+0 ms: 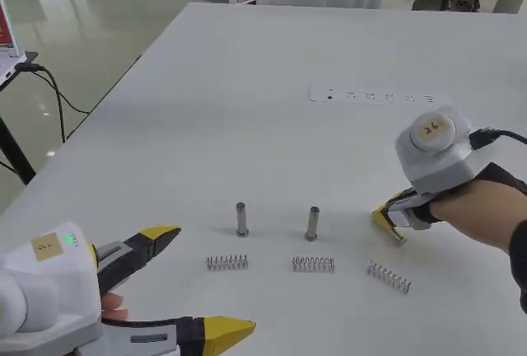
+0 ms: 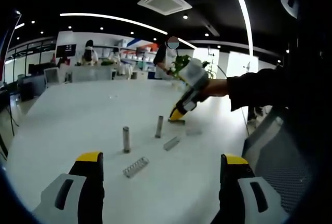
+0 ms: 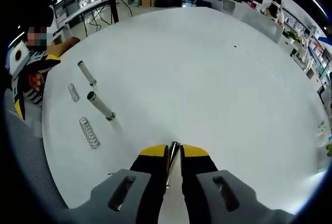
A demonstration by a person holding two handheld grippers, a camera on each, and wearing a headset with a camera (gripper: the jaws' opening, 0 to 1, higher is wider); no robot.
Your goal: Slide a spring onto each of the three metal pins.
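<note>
Pins [image 1: 241,218]: three smooth metal cylinders.
Springs [image 1: 227,263]: three wire coils.
Left gripper [image 2: 162,157]: jaws wide.
Right gripper [image 3: 174,151]: jaws pinch one pin [image 3: 171,163].

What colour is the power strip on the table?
The power strip is white; head view shows it best.

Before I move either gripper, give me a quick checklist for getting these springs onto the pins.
1. Left pin and middle pin standing upright on the table: ok.
2. Third pin set down and released: not ok; the right gripper is shut on it.
3. Third pin's foot touching the table: cannot tell.
4. Left spring, middle spring and right spring lying free on the table: ok.
5. Left gripper open and empty, ready to pick: ok.
6. Springs threaded on pins: not ok, none yet.
</note>
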